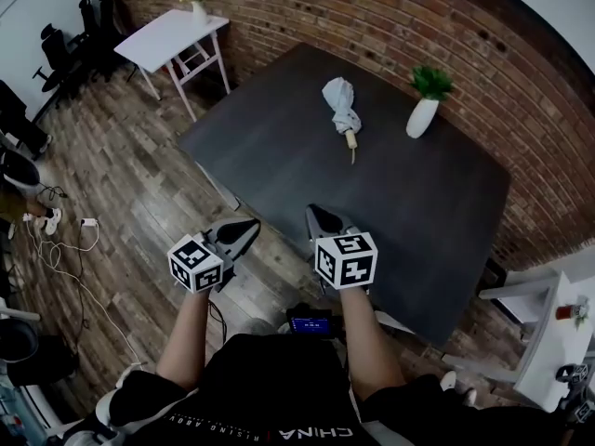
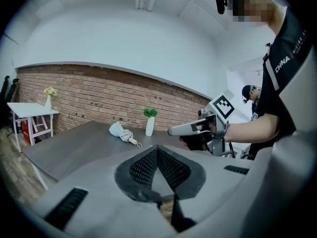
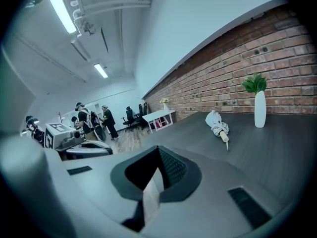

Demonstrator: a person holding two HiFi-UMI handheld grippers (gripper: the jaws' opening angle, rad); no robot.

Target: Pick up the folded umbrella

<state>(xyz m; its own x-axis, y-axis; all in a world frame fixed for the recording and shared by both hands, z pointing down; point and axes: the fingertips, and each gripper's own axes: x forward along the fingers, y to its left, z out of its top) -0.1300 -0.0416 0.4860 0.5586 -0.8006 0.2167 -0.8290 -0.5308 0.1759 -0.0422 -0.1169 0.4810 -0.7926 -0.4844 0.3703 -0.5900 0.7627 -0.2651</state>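
Observation:
The folded umbrella (image 1: 342,103), pale grey with a light wooden handle, lies on the far part of the dark table (image 1: 279,147), near the brick wall. It also shows in the left gripper view as the umbrella (image 2: 120,131) and in the right gripper view as the umbrella (image 3: 217,122). My left gripper (image 1: 249,228) hangs over the wooden floor just short of the table's near edge, its jaws together and empty. My right gripper (image 1: 314,214) is over the table's near edge, also shut and empty. Both are far from the umbrella. From their own cameras, the left gripper (image 2: 157,148) and right gripper (image 3: 159,148) point toward the table.
A white vase with a green plant (image 1: 423,108) stands right of the umbrella. A white side table (image 1: 172,35) with flowers is at the back left, near office chairs (image 1: 56,49). Cables (image 1: 56,249) lie on the floor. Several people (image 3: 94,120) stand far off.

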